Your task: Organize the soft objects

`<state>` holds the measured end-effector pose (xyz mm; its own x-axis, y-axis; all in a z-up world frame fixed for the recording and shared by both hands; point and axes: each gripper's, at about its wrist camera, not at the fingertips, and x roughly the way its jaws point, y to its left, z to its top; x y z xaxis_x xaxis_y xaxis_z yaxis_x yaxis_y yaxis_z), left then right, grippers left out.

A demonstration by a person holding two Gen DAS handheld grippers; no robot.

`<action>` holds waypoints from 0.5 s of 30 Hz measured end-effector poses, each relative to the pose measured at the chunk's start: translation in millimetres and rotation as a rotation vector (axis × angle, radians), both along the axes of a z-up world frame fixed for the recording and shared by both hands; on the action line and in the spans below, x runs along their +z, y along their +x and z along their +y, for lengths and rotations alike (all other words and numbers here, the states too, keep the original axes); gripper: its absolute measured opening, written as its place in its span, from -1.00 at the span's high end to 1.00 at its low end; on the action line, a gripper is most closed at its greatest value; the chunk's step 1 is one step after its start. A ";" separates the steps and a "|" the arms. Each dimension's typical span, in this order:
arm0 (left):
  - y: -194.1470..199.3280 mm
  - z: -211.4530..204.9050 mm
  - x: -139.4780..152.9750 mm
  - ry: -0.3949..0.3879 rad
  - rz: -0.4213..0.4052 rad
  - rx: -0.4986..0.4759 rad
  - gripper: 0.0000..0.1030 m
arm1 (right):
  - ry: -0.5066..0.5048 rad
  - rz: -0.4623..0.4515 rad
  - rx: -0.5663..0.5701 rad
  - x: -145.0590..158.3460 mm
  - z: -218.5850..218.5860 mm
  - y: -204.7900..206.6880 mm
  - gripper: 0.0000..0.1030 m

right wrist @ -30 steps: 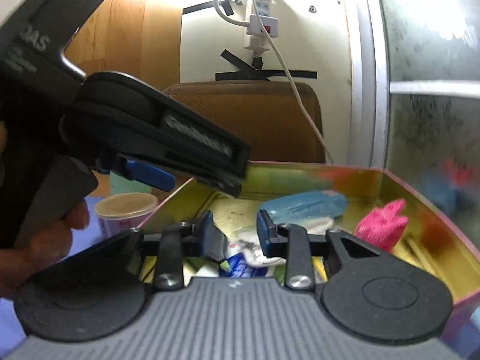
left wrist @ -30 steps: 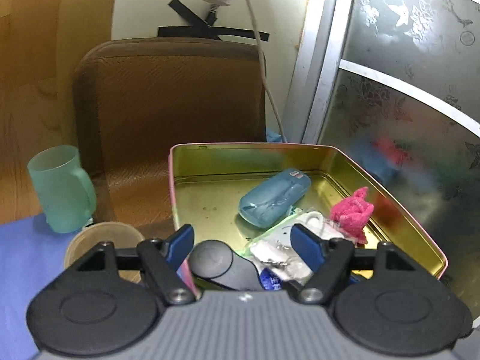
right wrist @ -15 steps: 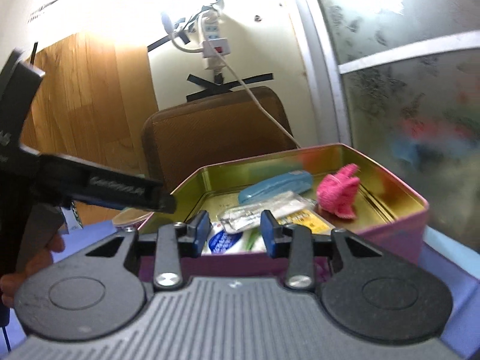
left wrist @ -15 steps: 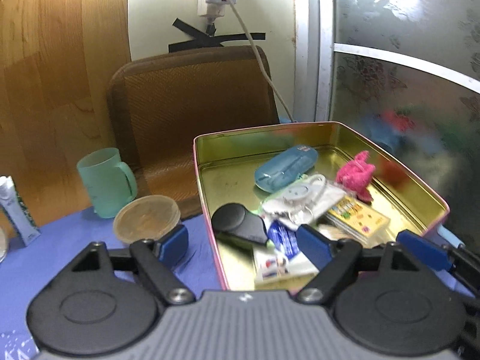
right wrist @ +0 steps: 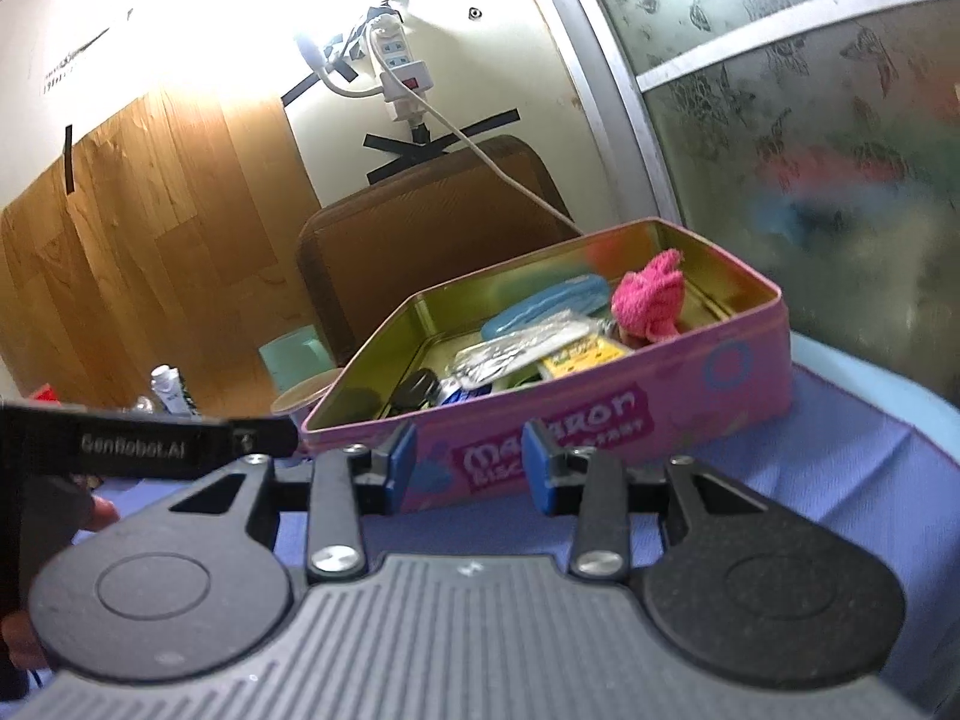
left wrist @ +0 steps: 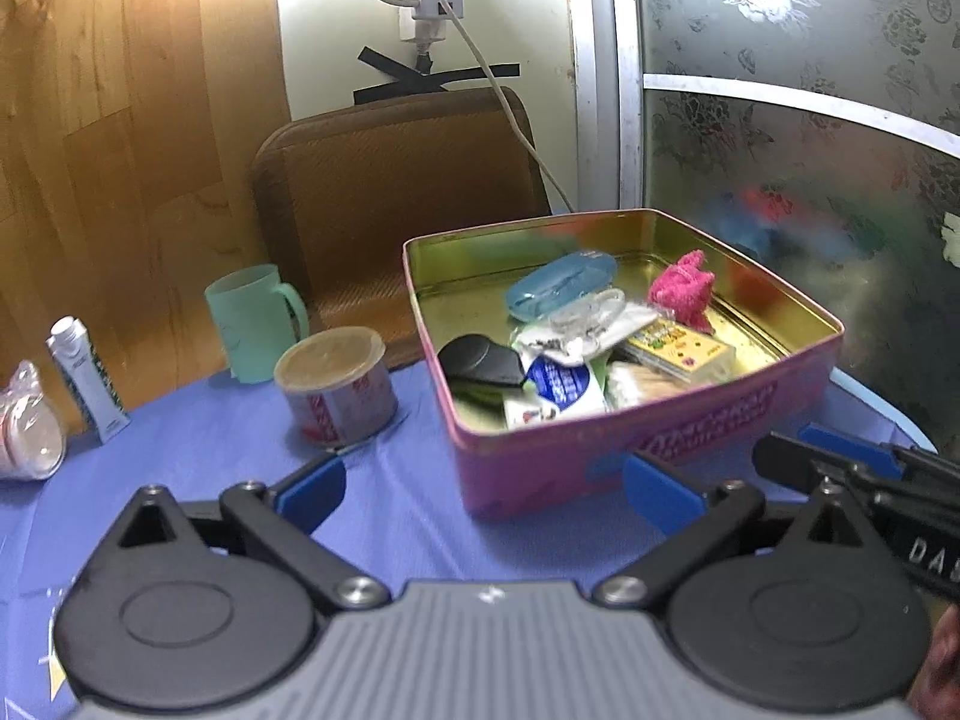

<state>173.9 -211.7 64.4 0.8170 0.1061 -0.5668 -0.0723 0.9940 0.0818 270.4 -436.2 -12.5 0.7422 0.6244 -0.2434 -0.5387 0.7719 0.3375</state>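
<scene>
So, left wrist view, left to right: clear plastic-wrapped item (left wrist: pixel 27 426) at the far-left edge, white tube (left wrist: pixel 87 381) standing beside it, mint green mug (left wrist: pixel 255 321) further right, against the wooden wall. Lidded tin can (left wrist: pixel 336 384) stands just right of the mug, on the blue tablecloth (left wrist: pixel 198 456). Left gripper (left wrist: pixel 483 489) sits low and near, blue pads spread wide, nothing between them, hovering short of the pink biscuit tin (left wrist: pixel 648 450). Tin is uncovered, right of centre. Inside it: black oval case (left wrist: pixel 480 360) at near left, blue glasses case (left wrist: pixel 561 285) at far middle, white packets (left wrist: pixel 576 339) piled in the centre, yellow box (left wrist: pixel 678 348) toward the right, pink soft cloth (left wrist: pixel 684 291) bunched at the far right corner, touching the yellow box. Brown chair back (left wrist: pixel 396 186) behind the tin. Right gripper (right wrist: pixel 468 462), seen in its own view, is near the tin's printed side, pads parted with a moderate gap, holding nothing. Pink cloth also visible there, inside the tin's far right end.
</scene>
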 end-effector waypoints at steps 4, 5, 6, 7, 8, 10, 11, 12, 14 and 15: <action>-14.3 2.2 -3.6 0.001 0.016 0.018 -0.99 | 0.026 0.027 0.007 1.0 -2.6 -8.0 -0.03; -17.2 1.6 -4.7 0.003 0.021 0.023 -0.99 | 0.030 0.030 0.008 1.5 -3.0 -10.2 -0.06; -20.2 1.9 -6.0 0.007 0.027 0.026 -0.99 | 0.034 0.032 0.008 2.2 -3.1 -11.9 -0.13; -22.8 2.6 -7.4 0.009 0.031 0.028 -0.99 | 0.037 0.034 0.007 2.9 -3.2 -13.9 -0.15; -25.5 3.5 -8.7 0.010 0.035 0.029 -0.99 | 0.040 0.035 0.007 3.6 -2.9 -15.7 -0.16; -30.2 5.1 -11.2 0.011 0.040 0.034 -0.99 | 0.044 0.040 0.010 4.7 -2.1 -18.5 -0.20; -32.3 6.1 -12.2 0.010 0.041 0.037 -0.99 | 0.046 0.041 0.012 5.3 -1.7 -20.0 -0.24; -34.7 7.1 -13.1 0.009 0.041 0.041 -0.99 | 0.048 0.041 0.013 5.9 -1.6 -21.1 -0.27; -38.7 8.9 -14.4 0.008 0.042 0.046 -0.99 | 0.048 0.037 0.016 7.2 -0.7 -23.7 -0.27; -40.6 9.6 -14.8 0.009 0.042 0.048 -0.99 | 0.048 0.035 0.018 8.1 0.1 -25.1 -0.27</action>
<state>133.2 -202.2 49.6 0.7866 0.1498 -0.5990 -0.1160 0.9887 0.0950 245.3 -436.1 -4.4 0.7224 0.6491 -0.2383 -0.5398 0.7448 0.3924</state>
